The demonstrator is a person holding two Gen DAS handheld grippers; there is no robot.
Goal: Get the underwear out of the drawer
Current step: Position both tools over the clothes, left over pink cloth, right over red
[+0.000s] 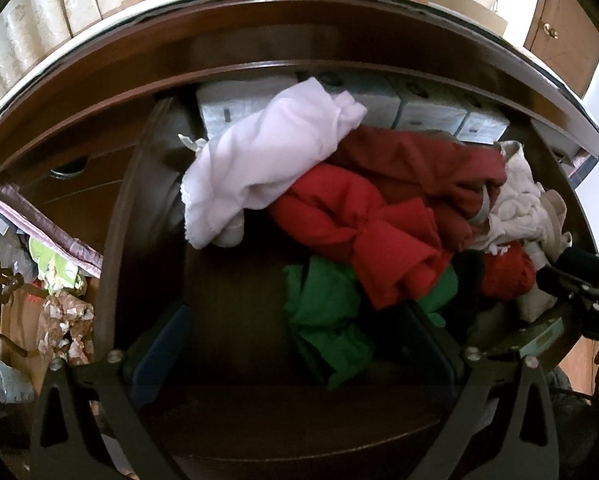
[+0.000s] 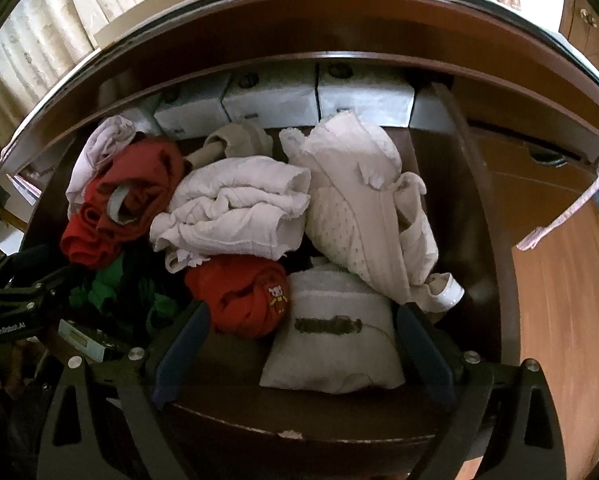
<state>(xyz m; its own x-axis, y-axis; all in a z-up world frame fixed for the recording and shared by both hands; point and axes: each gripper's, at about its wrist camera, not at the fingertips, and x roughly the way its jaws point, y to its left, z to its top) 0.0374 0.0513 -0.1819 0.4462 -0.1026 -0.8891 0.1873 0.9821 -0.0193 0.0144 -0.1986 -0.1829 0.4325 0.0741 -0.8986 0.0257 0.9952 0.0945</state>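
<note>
Two grippers hover over the open drawer [image 2: 451, 200] with jaws spread wide and nothing held: the left gripper [image 1: 295, 340] brackets bare drawer floor and the near edge of a green garment [image 1: 327, 312], and the right gripper [image 2: 303, 344] brackets a folded white piece [image 2: 335, 344] beside a red roll [image 2: 243, 296]. Underwear fills the drawer's middle and right, with a white garment [image 1: 267, 152] and red bundle [image 1: 363, 220] heaped ahead. Free room lies along the left wall; pale boxes [image 2: 275, 100] line the back edge.
</note>
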